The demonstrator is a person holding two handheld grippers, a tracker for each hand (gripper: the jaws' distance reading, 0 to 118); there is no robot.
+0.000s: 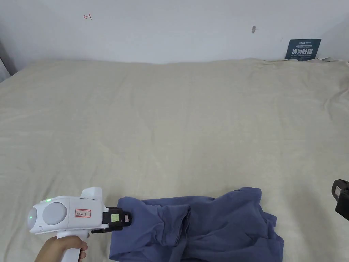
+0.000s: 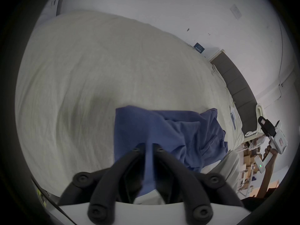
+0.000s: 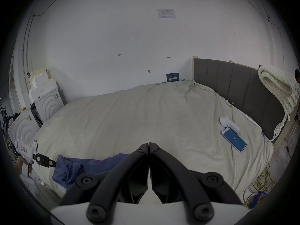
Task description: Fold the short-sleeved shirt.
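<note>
The head view looks down across the bed (image 1: 177, 112) toward the wall. Both gripper views sit low at its near edge, sharing the shirt (image 1: 204, 228) with it.

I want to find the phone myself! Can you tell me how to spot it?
Start at the big bed with the cream sheet and go to the side by the dark grey padded headboard. There a flat, rectangular blue-screened phone lies beside a small white rounded plastic device. It is the only flat, glowing thing there.
</note>
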